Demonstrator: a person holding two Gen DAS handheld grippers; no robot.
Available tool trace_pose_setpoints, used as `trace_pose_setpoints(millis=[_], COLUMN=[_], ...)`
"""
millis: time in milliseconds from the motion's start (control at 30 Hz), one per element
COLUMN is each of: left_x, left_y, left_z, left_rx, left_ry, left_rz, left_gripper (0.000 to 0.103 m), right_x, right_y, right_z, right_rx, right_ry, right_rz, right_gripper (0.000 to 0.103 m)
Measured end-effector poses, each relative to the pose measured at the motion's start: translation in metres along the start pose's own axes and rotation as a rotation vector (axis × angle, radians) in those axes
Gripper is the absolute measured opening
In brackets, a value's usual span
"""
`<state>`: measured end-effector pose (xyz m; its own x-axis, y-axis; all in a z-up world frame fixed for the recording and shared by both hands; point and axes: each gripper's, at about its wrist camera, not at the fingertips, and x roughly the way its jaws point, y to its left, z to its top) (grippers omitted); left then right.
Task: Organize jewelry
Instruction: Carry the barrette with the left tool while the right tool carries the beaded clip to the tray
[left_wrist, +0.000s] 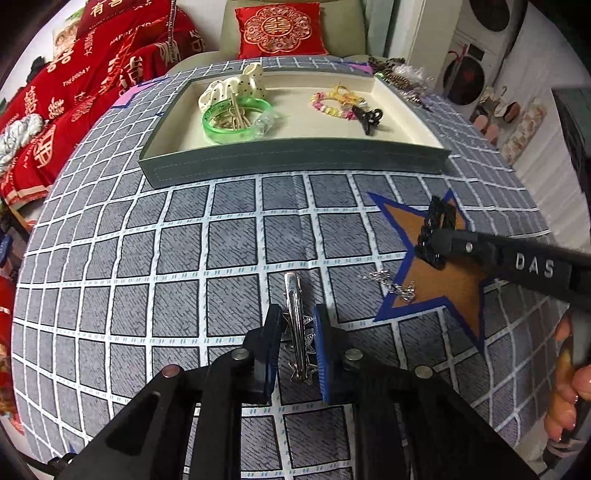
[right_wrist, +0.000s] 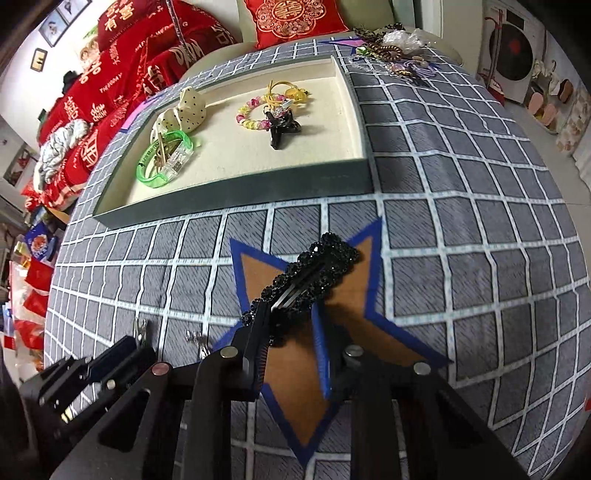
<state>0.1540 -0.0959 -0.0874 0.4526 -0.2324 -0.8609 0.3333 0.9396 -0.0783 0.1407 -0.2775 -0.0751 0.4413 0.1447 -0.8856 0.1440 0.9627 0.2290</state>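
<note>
A silver hair clip with star ornaments (left_wrist: 295, 314) lies between the fingers of my left gripper (left_wrist: 297, 332), which close on it just above the checked cloth. My right gripper (right_wrist: 291, 317) holds one end of a black beaded hair clip (right_wrist: 314, 273) over the orange star patch (right_wrist: 295, 387); it also shows in the left wrist view (left_wrist: 437, 229). A grey tray with cream lining (left_wrist: 295, 162) holds a green bangle (left_wrist: 236, 122), a spotted scrunchie (left_wrist: 240, 83), a beaded bracelet (left_wrist: 332, 105) and a black claw clip (left_wrist: 367, 118).
A thin silver chain (left_wrist: 391, 286) lies on the cloth by the star's left edge. A pile of more jewelry (right_wrist: 395, 48) sits at the far right corner of the table. Red cushions (left_wrist: 92, 74) lie beyond the table's left and far sides.
</note>
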Motion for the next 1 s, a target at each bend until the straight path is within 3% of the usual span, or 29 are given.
trace_pose_setpoints(millis=[100, 200, 300, 367, 467, 533, 567, 600, 733, 933, 1000], left_x=[-0.007, -0.017, -0.025, -0.029, -0.030, -0.030, -0.030, -0.029, -0.025, -0.029, -0.029], left_y=[0.001, 0.004, 0.010, 0.015, 0.022, 0.024, 0.025, 0.026, 0.032, 0.048, 0.055], left_z=[-0.002, -0.002, -0.002, -0.001, 0.000, 0.000, -0.001, -0.002, -0.004, -0.008, -0.009], left_rx=[0.009, 0.020, 0.016, 0.011, -0.002, -0.004, -0.004, -0.005, -0.019, -0.075, -0.117], left_ry=[-0.018, -0.040, -0.055, -0.066, -0.067, -0.068, -0.068, -0.067, -0.057, -0.070, -0.059], left_rz=[-0.009, -0.010, -0.012, -0.008, -0.005, -0.001, -0.001, -0.001, -0.002, 0.028, 0.036], left_gripper=[0.025, 0.025, 0.025, 0.018, 0.014, 0.014, 0.014, 0.014, 0.014, 0.015, 0.015], right_x=[-0.006, -0.014, -0.019, -0.017, -0.015, -0.012, -0.010, -0.008, 0.004, 0.024, 0.027], right_y=[-0.004, -0.007, -0.010, -0.013, -0.023, -0.023, -0.022, -0.019, 0.002, 0.042, 0.051], right_z=[-0.008, -0.013, -0.016, -0.018, -0.016, -0.011, -0.010, -0.008, -0.002, 0.008, 0.008], right_rx=[-0.004, -0.003, -0.002, 0.010, 0.077, 0.123, 0.139, 0.150, 0.130, -0.010, -0.064], right_ry=[-0.009, -0.023, -0.028, -0.010, 0.001, 0.003, 0.004, 0.004, 0.010, 0.029, 0.021], right_rz=[0.012, 0.025, 0.026, 0.002, 0.025, 0.026, 0.033, 0.039, -0.020, -0.205, -0.245], right_gripper=[0.024, 0.002, 0.002, 0.002, 0.003, 0.024, 0.062, 0.087, 0.085, 0.077, 0.066])
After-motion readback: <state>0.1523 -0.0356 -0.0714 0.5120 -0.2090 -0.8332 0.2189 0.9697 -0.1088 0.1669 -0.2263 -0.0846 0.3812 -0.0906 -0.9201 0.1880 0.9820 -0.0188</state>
